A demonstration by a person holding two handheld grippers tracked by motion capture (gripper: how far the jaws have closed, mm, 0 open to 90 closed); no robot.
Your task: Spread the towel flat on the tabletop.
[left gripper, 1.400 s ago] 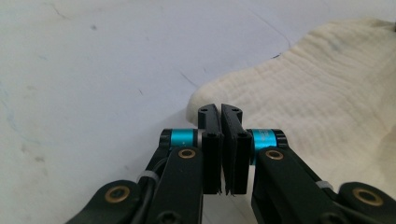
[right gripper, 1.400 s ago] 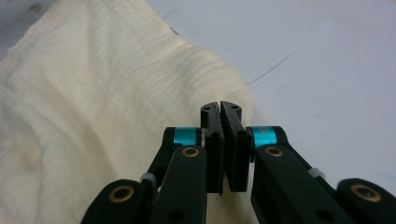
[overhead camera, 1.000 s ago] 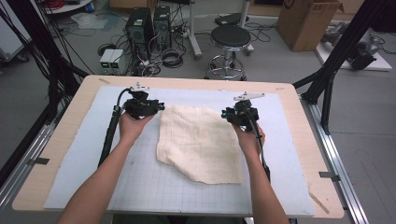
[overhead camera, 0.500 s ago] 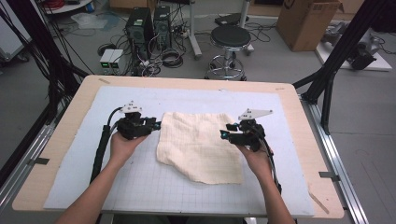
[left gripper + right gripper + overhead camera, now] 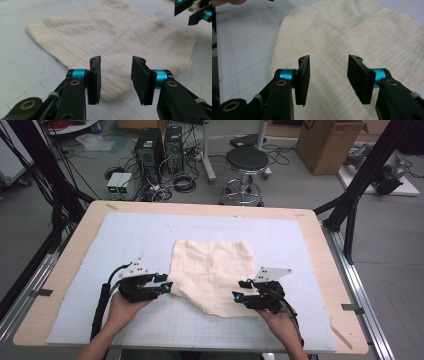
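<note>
At the left of the high view, the left claw [image 5: 169,287] sits low over the pale gridded mat [image 5: 125,235] on the desk [image 5: 75,240], its jaws apart with nothing between them after having just been opening, aimed at the near left corner of the cream waffle-weave cloth [image 5: 212,270]. The cloth lies flat and slightly skewed in the middle of the mat, between the two hands. At the right, the right claw [image 5: 239,296] points at the cloth's near right edge, its jaws likewise apart and empty, also freshly widened. A likely risk is that one claw closes on the mat or on air beside the thin hem, or the two bite unevenly, so the cloth drags or bunches when lifted. The left gripper view shows the near corner [image 5: 110,92] lying just ahead of the open jaws, which the high view hides under the hand; the right gripper view places cloth [image 5: 362,37] directly beyond the gap.
</note>
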